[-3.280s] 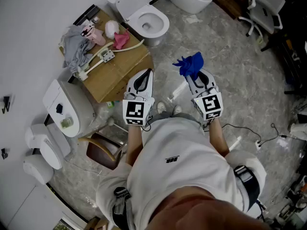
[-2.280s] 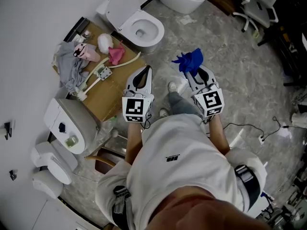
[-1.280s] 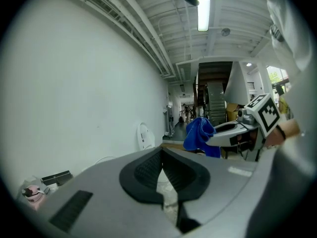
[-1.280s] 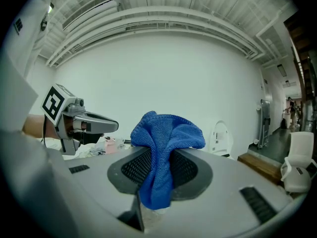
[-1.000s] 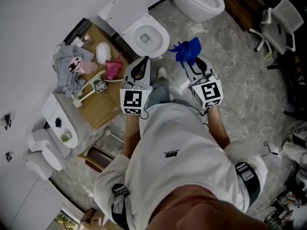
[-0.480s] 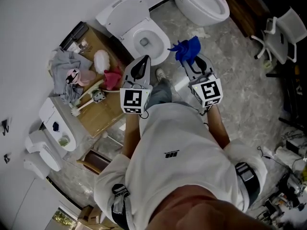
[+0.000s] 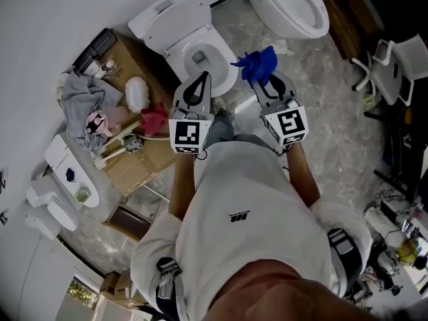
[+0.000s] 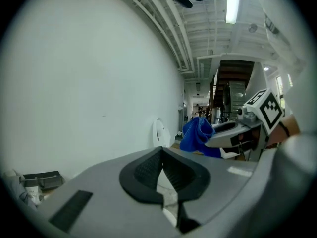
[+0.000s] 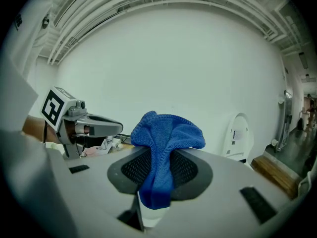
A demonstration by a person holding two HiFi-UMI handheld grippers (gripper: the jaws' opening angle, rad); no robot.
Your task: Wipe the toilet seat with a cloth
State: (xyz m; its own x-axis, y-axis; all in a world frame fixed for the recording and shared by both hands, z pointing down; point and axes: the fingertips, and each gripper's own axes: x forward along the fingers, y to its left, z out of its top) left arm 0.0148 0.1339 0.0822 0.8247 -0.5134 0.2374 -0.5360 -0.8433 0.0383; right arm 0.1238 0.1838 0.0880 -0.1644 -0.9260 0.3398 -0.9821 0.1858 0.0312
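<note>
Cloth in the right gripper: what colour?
Solid blue knitted cloth, no pattern; clearest in the right gripper view.

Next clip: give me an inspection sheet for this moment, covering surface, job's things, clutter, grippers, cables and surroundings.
Surface: grey marbled floor.
Job's things: toilet seat not yet touched, lid raised; blue cloth bunched, held in the air beside the toilet.
Clutter: cardboard box next to the toilet, carrying a grey garment, a white brush and a pink cloth.
Grippers: left gripper shut, nothing in it; right gripper shut on the blue cloth.
Cables: nothing seen.
Surroundings: second toilet, office chair, white wall.
</note>
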